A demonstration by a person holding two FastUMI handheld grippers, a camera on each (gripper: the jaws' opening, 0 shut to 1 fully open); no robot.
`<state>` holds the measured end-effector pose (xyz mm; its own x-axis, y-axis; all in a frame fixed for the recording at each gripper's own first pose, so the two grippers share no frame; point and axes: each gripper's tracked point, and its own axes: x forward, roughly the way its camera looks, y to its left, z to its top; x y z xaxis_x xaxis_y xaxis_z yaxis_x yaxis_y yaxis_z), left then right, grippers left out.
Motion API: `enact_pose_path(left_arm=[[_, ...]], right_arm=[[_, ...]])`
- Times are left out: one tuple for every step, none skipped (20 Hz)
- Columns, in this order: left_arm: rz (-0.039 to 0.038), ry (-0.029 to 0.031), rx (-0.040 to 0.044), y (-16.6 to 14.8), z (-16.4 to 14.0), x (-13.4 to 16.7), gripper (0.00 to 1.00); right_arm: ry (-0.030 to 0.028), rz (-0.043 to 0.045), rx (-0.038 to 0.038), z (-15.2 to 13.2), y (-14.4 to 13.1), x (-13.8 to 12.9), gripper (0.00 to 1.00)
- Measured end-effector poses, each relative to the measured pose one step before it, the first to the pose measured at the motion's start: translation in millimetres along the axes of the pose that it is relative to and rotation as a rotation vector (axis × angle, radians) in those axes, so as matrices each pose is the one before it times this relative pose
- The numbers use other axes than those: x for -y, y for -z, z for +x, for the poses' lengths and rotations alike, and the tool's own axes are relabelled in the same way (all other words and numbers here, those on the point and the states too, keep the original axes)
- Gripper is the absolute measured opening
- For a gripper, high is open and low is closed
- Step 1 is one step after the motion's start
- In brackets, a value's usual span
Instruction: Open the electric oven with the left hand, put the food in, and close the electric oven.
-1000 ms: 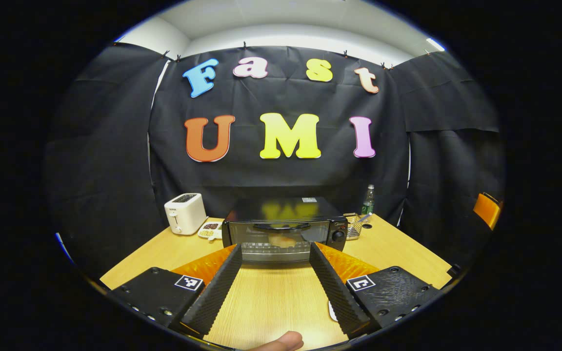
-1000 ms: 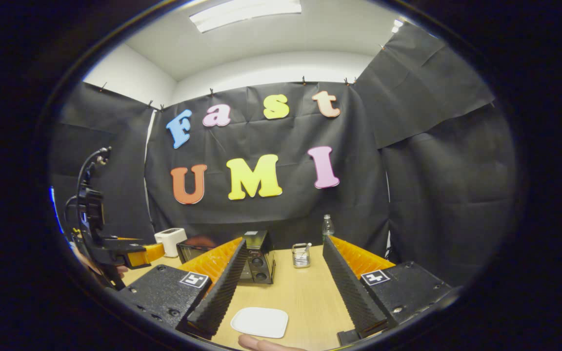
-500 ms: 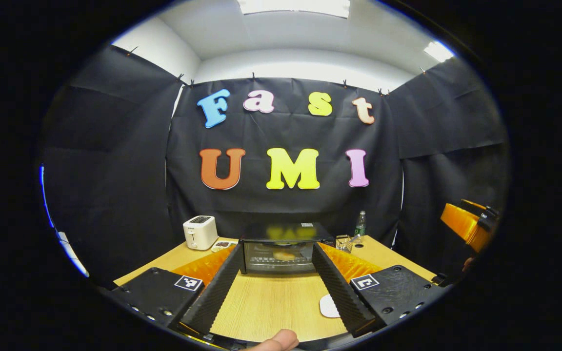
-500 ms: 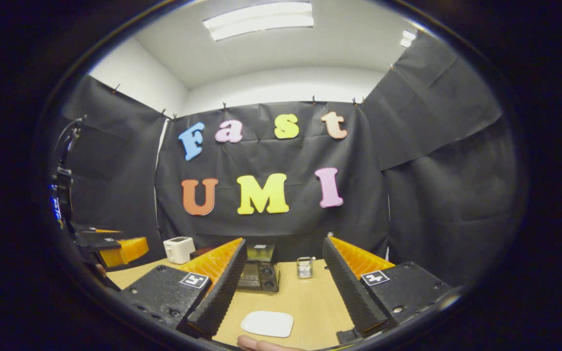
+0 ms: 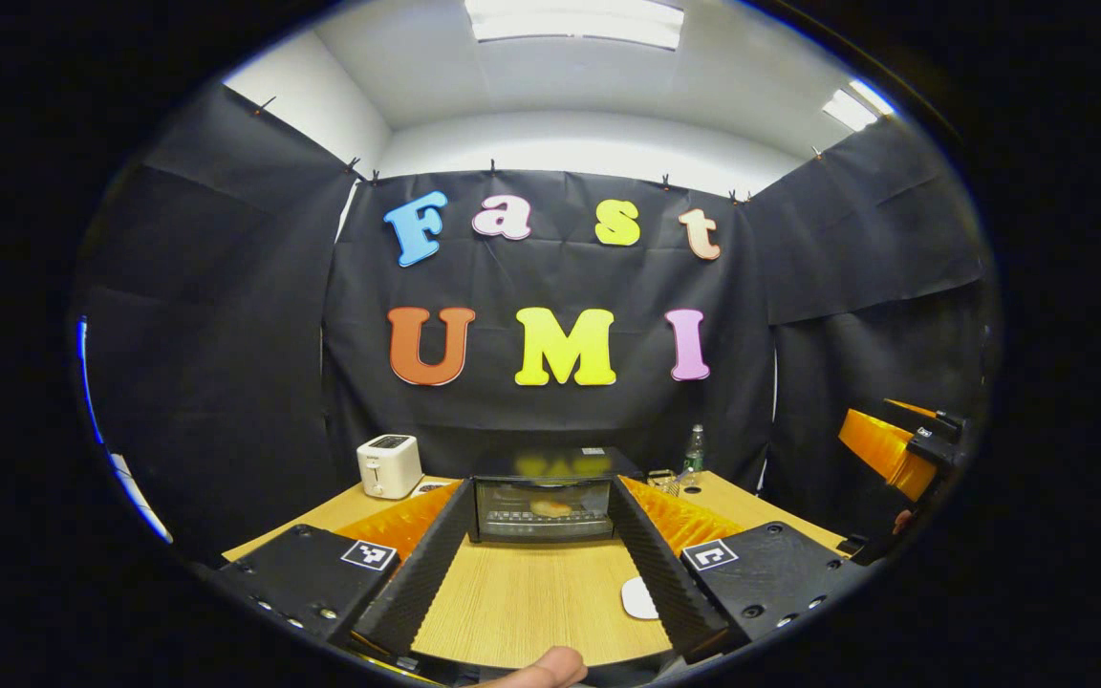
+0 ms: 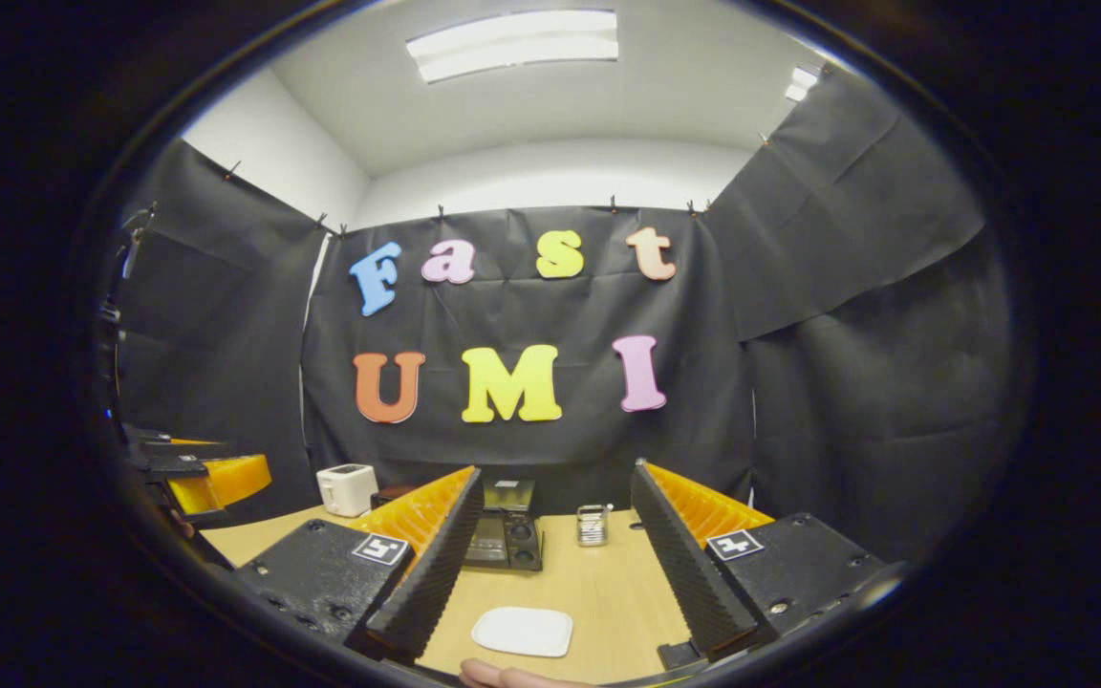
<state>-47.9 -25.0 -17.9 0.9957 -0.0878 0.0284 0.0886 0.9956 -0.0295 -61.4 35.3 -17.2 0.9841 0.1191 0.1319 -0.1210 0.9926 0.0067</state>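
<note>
- Your left gripper (image 5: 536, 573) is spread wide with nothing between the fingers, hanging above the near part of the wooden table (image 5: 531, 602); a fingertip (image 5: 541, 669) of yours shows at the bottom edge.
- Your right gripper (image 6: 550, 583) is likewise released and empty, above the same table (image 6: 598, 592), with the white plate (image 6: 523, 632) lying flat between its fingers, near you.
- In the left gripper view the right gripper (image 5: 885, 449) shows far off on the right; in the right gripper view the left gripper (image 6: 202, 478) shows at the left edge.
- Room: black cloth walls on three sides, white ceiling with light panels (image 6: 512, 43).
- Far side of the table: white toaster (image 5: 390, 465) at the left, bottle (image 5: 694, 449) and a small wire rack (image 6: 593, 525) to the right of the oven.
- Since a second ago both grippers have pulled back and tipped up: the oven looks smaller and farther in the left gripper view, more ceiling shows, jaws unchanged.
- The electric oven (image 5: 543, 497) sits at the far middle of the table, door shut, straight ahead between your left fingers and well apart from them.
- The food (image 5: 550, 507) shows through the glass door, inside on the rack.
- In the right gripper view the oven (image 6: 505, 535) is far and left of centre, partly behind the left finger.
</note>
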Motion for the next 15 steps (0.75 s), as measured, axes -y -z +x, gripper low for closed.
enact_pose_path(left_arm=[[0.00305, -0.01174, -0.00606, 2.65, 1.15, -1.46, 0.93], [0.00324, -0.01065, -0.00662, 3.25, 1.64, -1.59, 0.93], [0.00421, -0.0061, -0.00485, 1.11, 0.67, -0.04, 0.93], [0.00506, -0.0024, -0.00176, -0.98, 0.04, 0.58, 0.93], [0.00604, -0.00045, 0.00594, -2.86, -0.69, 1.1, 0.93], [0.00616, 0.00161, 0.00705, -2.33, -1.44, 0.59, 0.93], [0.00259, 0.00213, 0.00537, -1.01, -0.75, 0.44, 0.93], [0.00019, 0.00494, 0.00156, 1.19, -1.14, 1.71, 0.93], [-0.00057, 0.00792, -0.00191, 0.58, -0.79, 1.26, 0.93], [-0.00061, 0.00524, -0.00233, 0.26, -0.17, 0.94, 0.93], [0.00046, -0.00214, -0.00111, 0.68, -1.48, -1.24, 0.93], [0.00019, -0.00252, -0.00189, 0.14, 0.48, -0.75, 0.93], [-0.00281, 0.00002, -0.00227, 0.81, -0.77, -1.06, 0.93], [-0.00437, 0.00281, -0.00314, 1.22, 0.61, 0.57, 0.93], [-0.00382, 0.0036, -0.00293, 0.03, -0.77, 0.26, 0.93]], right_arm=[[-0.00278, -0.0027, -0.00284, -1.24, 0.39, 0.61, 0.93], [-0.0121, 0.00086, -0.00698, -2.1, 1.6, -1.93, 0.93], [-0.01483, 0.00612, -0.004, -1.48, 0.62, -3.62, 0.93], [-0.00649, 0.00373, -0.00129, -0.07, -0.02, 0.22, 0.93], [0.00014, -0.0013, -0.00117, 0.05, 0.4, 0.84, 0.93], [0.00106, -0.00118, -0.00198, 0.16, 2.01, 1.75, 0.93], [-0.00015, -0.00066, -0.00113, -0.05, 0.08, 0.08, 0.93], [0.00079, -0.00044, -0.00132, 0.52, 0.84, -0.64, 0.93], [0.00036, 0.00255, -0.00427, -0.28, 0.22, 0.02, 0.93], [-0.00747, 0.00438, -0.00711, -0.4, 1.45, -2.52, 0.93], [-0.01421, 0.00567, -0.00558, -0.89, 0.49, -4.34, 0.93], [-0.00855, 0.00478, -0.00351, -0.9, 0.19, -1.39, 0.93], [0.00131, 0.00043, 0.00022, -0.48, -0.45, 0.57, 0.93], [0.00414, -0.00334, 0.00361, 0.25, -1.31, 2.23, 0.93], [0.00505, -0.0019, 0.00224, 0.12, -1.11, 1.09, 0.93]])
